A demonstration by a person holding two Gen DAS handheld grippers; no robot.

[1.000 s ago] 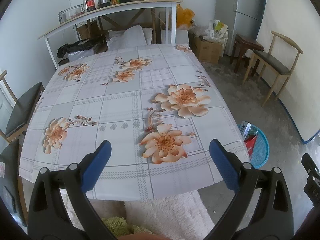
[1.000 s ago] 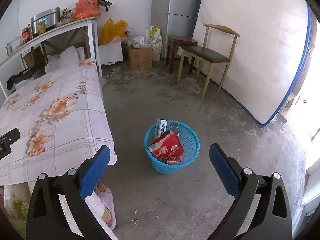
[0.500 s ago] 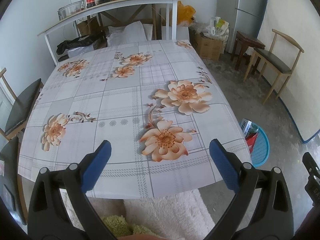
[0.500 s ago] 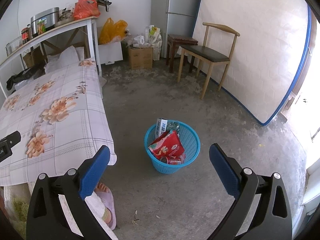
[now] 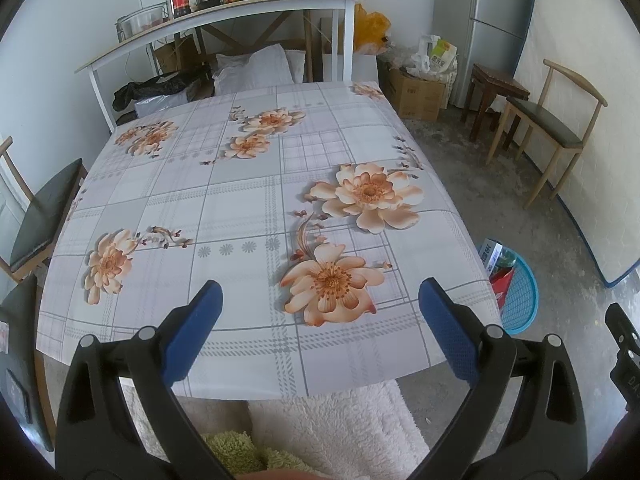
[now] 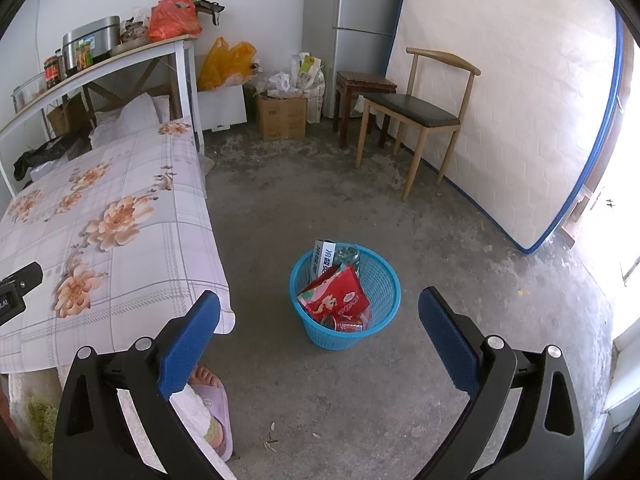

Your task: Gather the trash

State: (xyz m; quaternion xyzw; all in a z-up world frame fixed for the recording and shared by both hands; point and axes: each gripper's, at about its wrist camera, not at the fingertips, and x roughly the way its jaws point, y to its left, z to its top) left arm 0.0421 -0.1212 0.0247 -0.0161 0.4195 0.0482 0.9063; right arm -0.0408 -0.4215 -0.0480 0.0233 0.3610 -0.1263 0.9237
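Note:
A blue plastic basket (image 6: 382, 280) stands on the concrete floor beside the table. It holds a red snack bag (image 6: 336, 294), a white carton (image 6: 320, 258), a red can (image 6: 346, 324) and a clear bottle (image 6: 347, 254). My right gripper (image 6: 320, 328) is open and empty, above the floor in front of the basket. My left gripper (image 5: 320, 316) is open and empty over the near edge of the floral tablecloth (image 5: 240, 200). The basket also shows in the left wrist view (image 5: 518, 296), past the table's right edge.
A wooden chair (image 6: 420, 108) and a dark stool (image 6: 362, 88) stand by a leaning mattress (image 6: 512, 92). Cardboard boxes (image 6: 282, 116) and bags sit by the fridge (image 6: 360, 8). A shelf (image 5: 224, 12) with jars runs behind the table. A slippered foot (image 6: 212, 404) is near the table corner.
The left wrist view has shifted slightly, so the table sits a little lower in frame. The right gripper and the basket have not visibly moved. Both grippers stay open.

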